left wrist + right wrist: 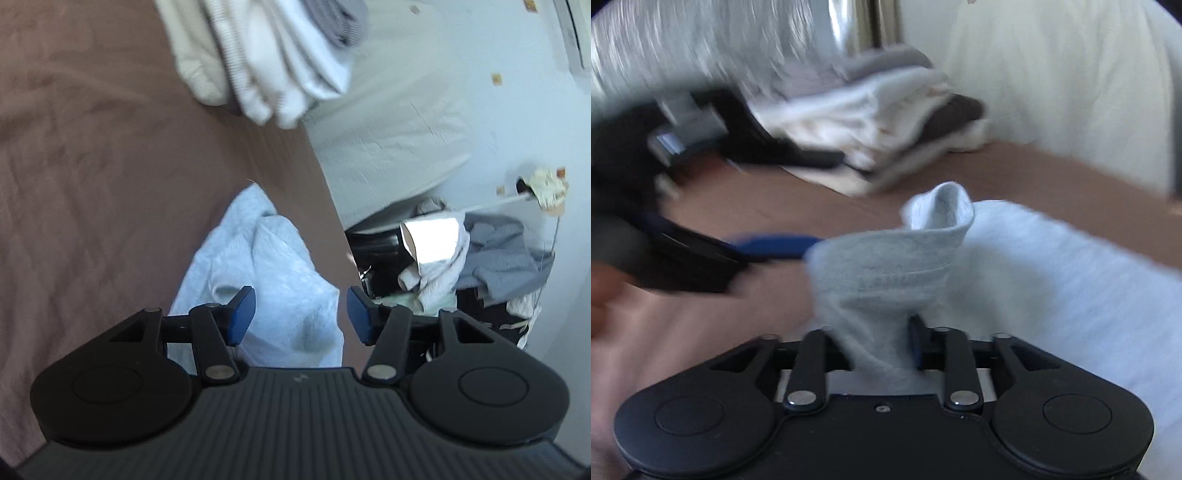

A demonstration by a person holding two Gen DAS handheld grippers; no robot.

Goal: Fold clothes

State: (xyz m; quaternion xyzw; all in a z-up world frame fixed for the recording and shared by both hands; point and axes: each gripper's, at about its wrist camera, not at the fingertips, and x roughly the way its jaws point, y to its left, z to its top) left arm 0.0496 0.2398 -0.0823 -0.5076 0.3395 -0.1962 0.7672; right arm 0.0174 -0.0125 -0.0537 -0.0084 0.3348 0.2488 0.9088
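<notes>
The brown bed cover (92, 166) serves as the folding surface, with a pile of folded clothes (266, 55) parked at its far edge, out of the way. A pale blue garment (258, 273) lies crumpled near the bed's side, within reach of both tools. The left gripper (301, 314) hangs released above it, pads apart and empty. The right gripper (877, 341) has a bunch of that cloth between its jaws; whether they pinch it I cannot tell.

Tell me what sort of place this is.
Most likely a bedroom. The work surface looks like a bed under a brown cover, with a stack of folded clothes at its far end and a heap of unfolded laundry beside it on the floor side.
</notes>
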